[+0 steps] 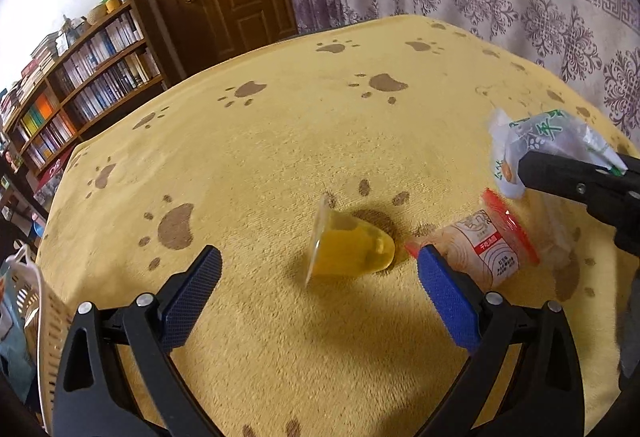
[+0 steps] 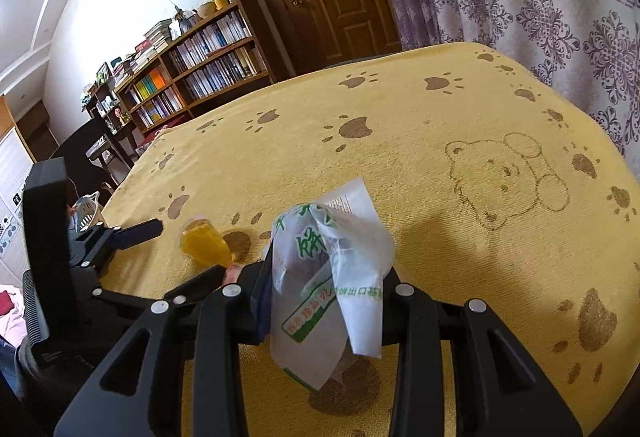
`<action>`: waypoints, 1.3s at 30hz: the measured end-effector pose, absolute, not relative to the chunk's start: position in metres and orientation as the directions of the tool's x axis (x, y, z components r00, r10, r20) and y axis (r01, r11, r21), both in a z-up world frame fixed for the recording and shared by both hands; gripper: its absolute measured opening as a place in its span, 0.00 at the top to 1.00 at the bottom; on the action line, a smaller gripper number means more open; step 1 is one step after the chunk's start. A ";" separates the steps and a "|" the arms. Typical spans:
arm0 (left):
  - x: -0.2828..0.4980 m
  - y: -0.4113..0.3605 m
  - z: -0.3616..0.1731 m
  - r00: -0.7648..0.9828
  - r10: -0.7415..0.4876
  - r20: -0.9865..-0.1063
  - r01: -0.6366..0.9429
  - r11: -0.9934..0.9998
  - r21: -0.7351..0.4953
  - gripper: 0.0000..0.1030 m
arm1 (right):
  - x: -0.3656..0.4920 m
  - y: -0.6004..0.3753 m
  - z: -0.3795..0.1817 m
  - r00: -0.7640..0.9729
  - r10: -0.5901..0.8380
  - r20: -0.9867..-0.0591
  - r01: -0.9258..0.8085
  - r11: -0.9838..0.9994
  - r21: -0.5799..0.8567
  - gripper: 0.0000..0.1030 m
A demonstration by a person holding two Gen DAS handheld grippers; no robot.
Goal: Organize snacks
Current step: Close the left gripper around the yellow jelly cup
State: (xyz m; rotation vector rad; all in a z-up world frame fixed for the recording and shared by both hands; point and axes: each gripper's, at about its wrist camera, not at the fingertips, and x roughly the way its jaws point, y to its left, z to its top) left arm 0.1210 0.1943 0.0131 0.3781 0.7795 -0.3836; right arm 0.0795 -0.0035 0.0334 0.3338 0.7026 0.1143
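White slatted plastic basket (image 1: 38,301) sits at far left edge of the yellow paw-print tabletop cloth (image 1: 280,141); left gripper (image 1: 320,289) fingers spread apart, aimed at tipped clear cup of orange jelly (image 1: 350,251) lying between them, untouched; red-striped pastry packet (image 1: 492,253) just right of it. Right gripper (image 2: 326,291) clamped on crinkly white-green snack bag (image 2: 328,277), lifted; likely mid-carry, next needs left closing on cup and bag going leftward to basket.

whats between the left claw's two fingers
The jelly cup, tipped on its side on the blanket, apart from both fingers, in the left wrist view.
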 end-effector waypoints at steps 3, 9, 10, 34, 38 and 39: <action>0.127 0.192 0.008 0.632 -0.197 -0.750 0.477 0.861 0.176 0.23 | 0.080 -0.003 0.033 0.759 0.219 -0.614 0.004 0.940 0.340 0.66; 0.126 0.195 0.006 0.595 -0.280 -0.753 0.521 0.848 0.096 0.52 | 0.080 -0.002 0.031 0.756 0.221 -0.617 0.003 0.940 0.340 0.66; 0.125 0.194 0.005 0.600 -0.278 -0.750 0.521 0.848 0.102 0.52 | 0.081 -0.002 0.031 0.755 0.220 -0.618 0.004 0.940 0.340 0.66; 0.094 0.248 0.042 0.695 -0.278 -0.663 0.399 0.916 0.034 0.71 | 0.078 0.000 0.029 0.753 0.217 -0.621 0.006 0.941 0.337 0.66; 0.088 0.266 0.055 0.718 -0.280 -0.637 0.374 0.928 0.013 0.71 | 0.078 0.002 0.028 0.751 0.215 -0.624 0.007 0.943 0.333 0.66; 0.088 0.269 0.056 0.719 -0.284 -0.635 0.371 0.929 0.004 0.71 | 0.078 0.002 0.027 0.750 0.214 -0.625 0.008 0.943 0.333 0.66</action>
